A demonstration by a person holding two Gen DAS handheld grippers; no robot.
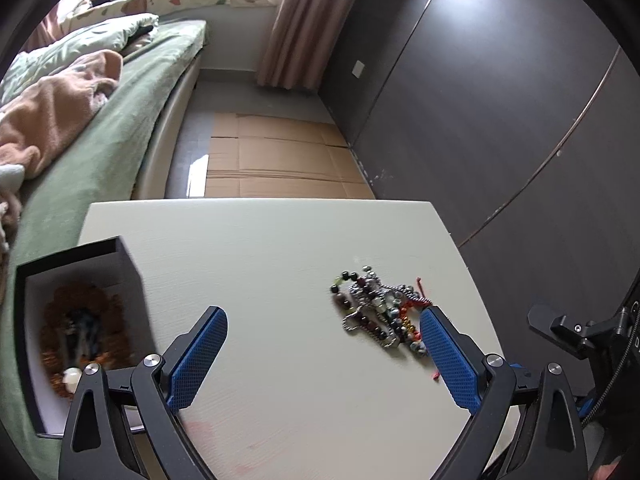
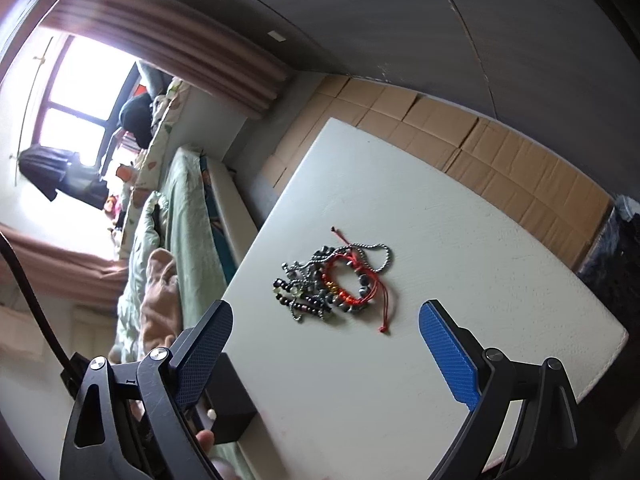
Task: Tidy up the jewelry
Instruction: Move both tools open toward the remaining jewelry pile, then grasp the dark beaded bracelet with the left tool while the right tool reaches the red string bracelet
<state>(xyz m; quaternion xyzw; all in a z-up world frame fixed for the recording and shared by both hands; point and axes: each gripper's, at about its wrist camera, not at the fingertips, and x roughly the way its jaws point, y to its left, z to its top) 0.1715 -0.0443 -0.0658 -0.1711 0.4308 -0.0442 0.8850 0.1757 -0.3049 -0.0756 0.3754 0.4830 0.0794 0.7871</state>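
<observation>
A tangled pile of bead bracelets and metal chains (image 1: 376, 308) lies on the white table (image 1: 260, 248). It also shows in the right wrist view (image 2: 332, 284), with a red cord bracelet (image 2: 352, 280) on top. A black jewelry box (image 1: 80, 320) with a white lining stands open at the table's left edge and holds brown bead strands. My left gripper (image 1: 324, 332) is open and empty, its right finger next to the pile. My right gripper (image 2: 326, 330) is open and empty, just short of the pile. The box corner (image 2: 228, 400) shows beside its left finger.
A bed with green sheets (image 1: 100, 152) and a tan blanket runs along the table's left side. Flat cardboard (image 1: 276, 156) covers the floor beyond the table. A dark wardrobe wall (image 1: 500, 100) stands to the right. The other gripper's black body (image 1: 592, 336) is at the right edge.
</observation>
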